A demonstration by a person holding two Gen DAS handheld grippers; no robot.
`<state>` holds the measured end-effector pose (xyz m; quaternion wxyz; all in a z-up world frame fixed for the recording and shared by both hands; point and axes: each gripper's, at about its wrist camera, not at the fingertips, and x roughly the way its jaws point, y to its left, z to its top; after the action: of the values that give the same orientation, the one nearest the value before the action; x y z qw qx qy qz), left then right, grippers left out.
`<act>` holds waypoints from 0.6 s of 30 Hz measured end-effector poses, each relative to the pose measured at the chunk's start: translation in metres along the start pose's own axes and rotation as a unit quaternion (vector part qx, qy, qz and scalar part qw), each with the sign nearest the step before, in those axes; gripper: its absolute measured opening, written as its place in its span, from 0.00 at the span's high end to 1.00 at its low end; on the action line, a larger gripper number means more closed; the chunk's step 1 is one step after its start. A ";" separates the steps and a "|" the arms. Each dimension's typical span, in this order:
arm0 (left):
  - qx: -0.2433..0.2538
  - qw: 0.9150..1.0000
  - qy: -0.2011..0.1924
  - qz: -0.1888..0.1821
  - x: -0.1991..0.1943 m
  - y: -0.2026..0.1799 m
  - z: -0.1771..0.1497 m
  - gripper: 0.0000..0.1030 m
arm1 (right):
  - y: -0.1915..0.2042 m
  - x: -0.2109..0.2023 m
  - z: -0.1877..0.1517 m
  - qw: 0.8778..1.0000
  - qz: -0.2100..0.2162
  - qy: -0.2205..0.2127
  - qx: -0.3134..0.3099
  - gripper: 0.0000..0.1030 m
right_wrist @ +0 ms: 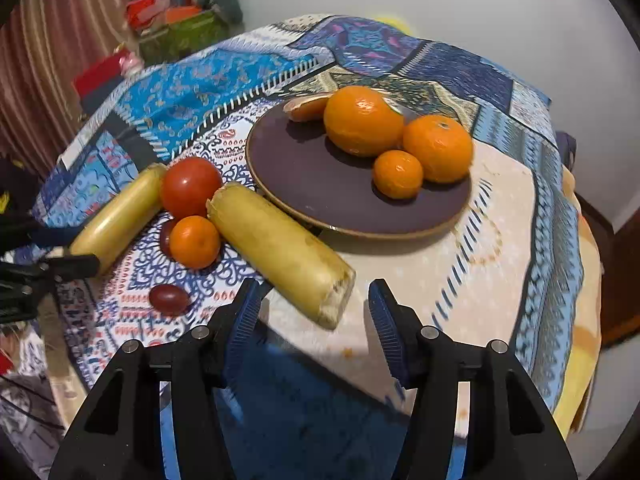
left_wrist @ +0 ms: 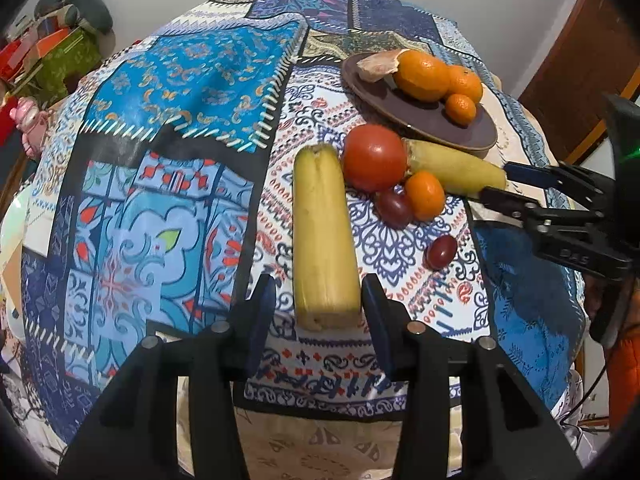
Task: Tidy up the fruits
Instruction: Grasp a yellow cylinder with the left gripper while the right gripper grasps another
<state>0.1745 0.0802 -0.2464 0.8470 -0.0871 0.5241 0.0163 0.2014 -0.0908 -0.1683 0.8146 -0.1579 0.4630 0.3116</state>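
Two pale yellow cylinder-shaped fruit pieces lie on the patterned cloth. The near end of one yellow piece point(left_wrist: 324, 232) sits between the fingers of my left gripper point(left_wrist: 318, 308); a gap shows at the left pad, so it is open. The end of the other yellow piece point(right_wrist: 280, 240) lies between the spread fingers of my right gripper point(right_wrist: 314, 308), also open and untouched. Between the pieces sit a red tomato point(left_wrist: 374, 158), a small mandarin point(left_wrist: 425, 195) and two dark red grapes point(left_wrist: 440, 252). A brown plate point(right_wrist: 312, 176) holds three oranges point(right_wrist: 362, 120) and a piece of peel point(right_wrist: 306, 108).
The table's cloth point(left_wrist: 192, 76) drops off at the near and right edges. Boxes and clutter point(right_wrist: 176, 28) stand beyond the far left corner, beside a striped curtain point(right_wrist: 48, 68). A wooden door point(left_wrist: 576, 80) is at the right. An orange sleeve point(left_wrist: 628, 360) shows behind the right gripper.
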 end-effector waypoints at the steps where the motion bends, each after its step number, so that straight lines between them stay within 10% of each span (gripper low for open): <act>1: -0.001 1.000 -0.001 -0.001 0.001 0.000 0.003 0.54 | 0.000 0.003 0.002 1.000 0.003 0.004 -0.007 0.49; 18: -0.014 1.000 -0.007 -0.012 0.035 0.000 0.028 0.66 | 0.002 0.035 0.021 0.997 0.030 0.040 -0.058 0.32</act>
<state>0.2153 0.0830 -0.2653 0.8493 -0.1047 0.5171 0.0140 0.2272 -0.0654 -0.1870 0.7754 -0.2036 0.4804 0.3557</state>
